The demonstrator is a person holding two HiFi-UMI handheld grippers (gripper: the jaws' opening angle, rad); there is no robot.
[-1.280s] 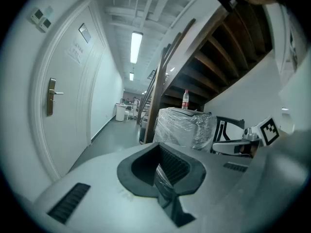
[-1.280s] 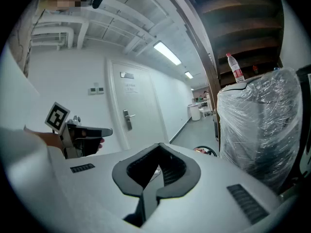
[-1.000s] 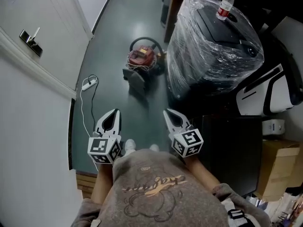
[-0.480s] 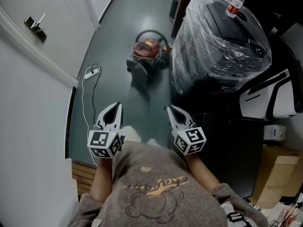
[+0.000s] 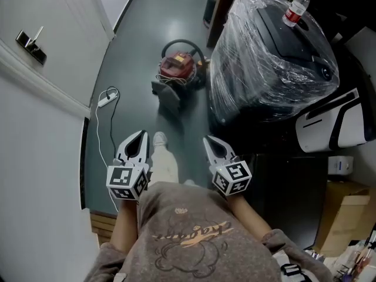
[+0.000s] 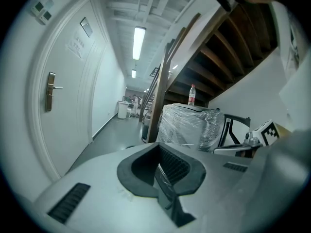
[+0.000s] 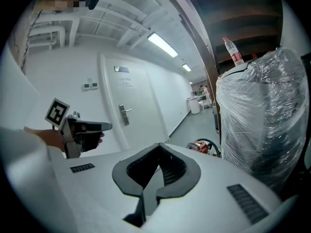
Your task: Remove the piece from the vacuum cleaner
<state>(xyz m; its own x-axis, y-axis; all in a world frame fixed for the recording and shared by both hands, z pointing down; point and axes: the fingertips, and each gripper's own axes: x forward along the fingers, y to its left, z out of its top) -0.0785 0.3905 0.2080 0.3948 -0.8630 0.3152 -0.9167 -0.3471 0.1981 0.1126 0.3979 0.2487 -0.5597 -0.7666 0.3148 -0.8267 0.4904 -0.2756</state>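
Vacuum cleaner [image 5: 178,69] is untouched so far: the fingers of the left gripper [image 5: 140,136] and right gripper [image 5: 209,141] are pressed together and empty. The cleaner lies on the floor [image 5: 141,34] well ahead of both, upper middle of the head view. Its red body is farther off and its grey end [image 5: 167,96] points toward the person. Neither hand looks clearly nearer.

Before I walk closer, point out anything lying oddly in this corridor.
The red vacuum cleaner sits mid-corridor, a likely trip hazard; a white corded power strip lies loose left of it; a clear plastic bottle stands atop the plastic-wrapped black machine.
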